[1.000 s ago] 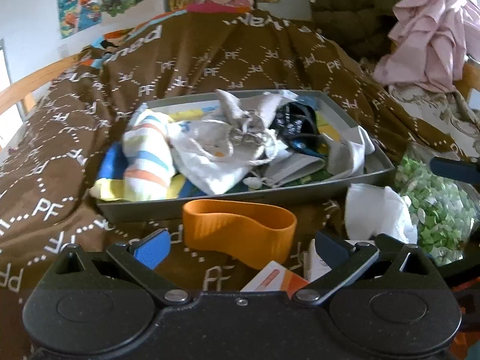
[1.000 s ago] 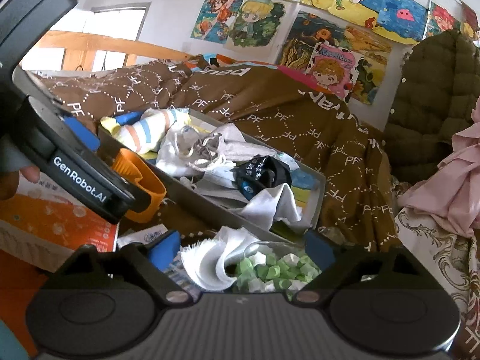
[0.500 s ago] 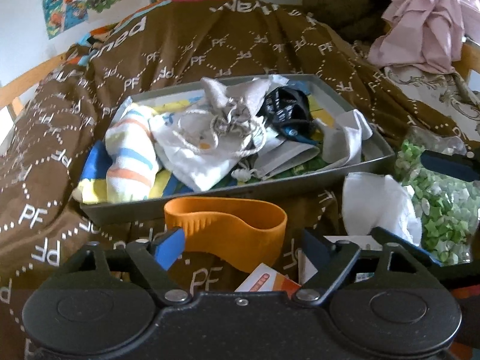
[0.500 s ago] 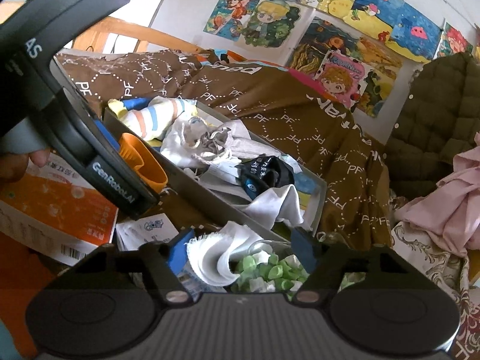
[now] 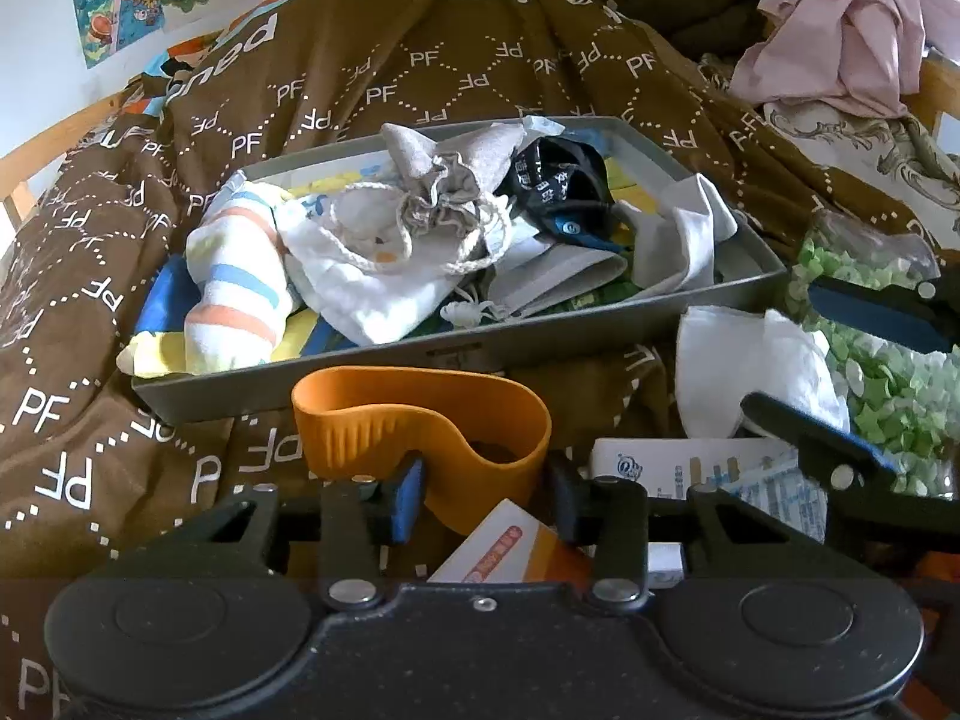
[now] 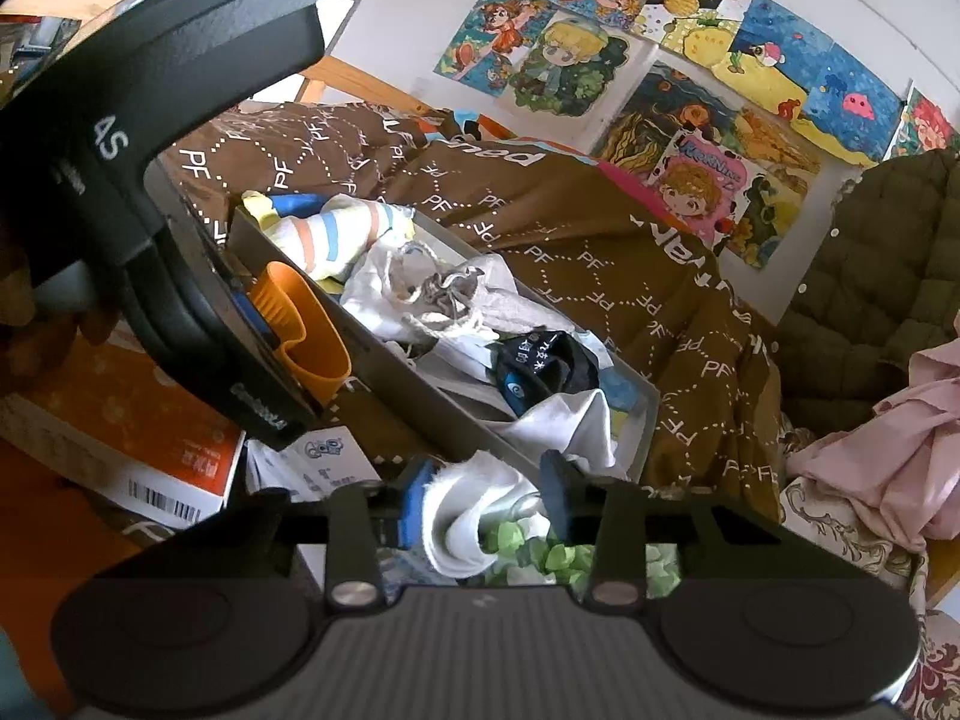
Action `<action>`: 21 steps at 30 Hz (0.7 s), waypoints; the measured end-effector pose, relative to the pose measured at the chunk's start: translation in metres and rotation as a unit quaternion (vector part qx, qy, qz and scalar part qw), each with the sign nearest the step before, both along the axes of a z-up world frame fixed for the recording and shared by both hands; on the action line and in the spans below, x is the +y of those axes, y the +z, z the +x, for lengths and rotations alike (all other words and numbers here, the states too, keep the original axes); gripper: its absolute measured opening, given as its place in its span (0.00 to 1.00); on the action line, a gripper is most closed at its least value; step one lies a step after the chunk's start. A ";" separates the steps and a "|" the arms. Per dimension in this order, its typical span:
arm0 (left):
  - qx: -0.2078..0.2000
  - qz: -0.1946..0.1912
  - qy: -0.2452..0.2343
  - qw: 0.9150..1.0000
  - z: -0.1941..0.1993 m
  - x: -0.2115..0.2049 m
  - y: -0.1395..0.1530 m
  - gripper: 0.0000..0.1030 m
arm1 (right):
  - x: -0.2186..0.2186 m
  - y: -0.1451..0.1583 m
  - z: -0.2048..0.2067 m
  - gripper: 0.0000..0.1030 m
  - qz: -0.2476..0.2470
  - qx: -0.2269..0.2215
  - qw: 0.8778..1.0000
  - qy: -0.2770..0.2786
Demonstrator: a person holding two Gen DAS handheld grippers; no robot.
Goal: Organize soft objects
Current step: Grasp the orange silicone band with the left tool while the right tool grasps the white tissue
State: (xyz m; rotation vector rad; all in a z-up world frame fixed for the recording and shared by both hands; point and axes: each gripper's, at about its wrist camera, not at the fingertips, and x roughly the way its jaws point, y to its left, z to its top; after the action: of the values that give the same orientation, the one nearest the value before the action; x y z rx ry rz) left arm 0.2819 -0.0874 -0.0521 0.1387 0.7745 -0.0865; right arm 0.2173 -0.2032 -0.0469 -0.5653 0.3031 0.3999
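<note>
Brown bedding printed with PF letters covers the bed point(image 5: 420, 66), cartoon posters point(image 6: 678, 84) line the wall, and a grey tray point(image 5: 420, 354) heaped with soft things sits in the middle. On the left, a striped sock point(image 5: 240, 282) lies in the tray beside a white drawstring bag point(image 5: 372, 258). Just in front of the tray, the left gripper point(image 5: 480, 495) is closing its fingers on the near loop of the orange band point(image 5: 420, 420); the blue pad touches it, so the pinch looks nearly made. Further right, a white cloth point(image 5: 756, 372) rests against a bag of green bits point(image 5: 870, 384), and the right gripper point(image 6: 483, 507) is closing too, its fingers narrowing around the cloth point(image 6: 474, 510). So both grasps are under way, a double pickup! Next move, I'd say: finish the squeeze, lift both clear, and carry them over the tray's near wall without dragging the box point(image 6: 120, 444) or packets underneath.
</note>
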 end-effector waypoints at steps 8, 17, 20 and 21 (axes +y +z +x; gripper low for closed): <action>-0.003 -0.043 0.020 0.999 0.001 0.006 -0.002 0.32 | 0.001 -0.001 0.000 0.11 0.001 0.011 1.000 -0.001; -0.027 -0.054 0.013 0.998 -0.008 0.006 0.002 0.21 | -0.003 0.001 -0.003 0.02 0.010 -0.003 1.000 -0.011; -0.033 -0.055 0.013 0.998 -0.013 0.007 0.006 0.18 | -0.004 0.005 -0.005 0.02 0.012 -0.020 1.000 -0.014; -0.034 -0.056 0.013 0.998 -0.015 0.008 0.008 0.17 | -0.004 0.007 -0.007 0.02 0.012 -0.029 0.999 -0.014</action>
State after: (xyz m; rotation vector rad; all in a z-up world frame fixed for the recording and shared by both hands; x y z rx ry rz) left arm 0.2666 -0.0794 -0.0445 0.0246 0.7009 -0.1002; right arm 0.2102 -0.2073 -0.0397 -0.5470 0.2499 0.3594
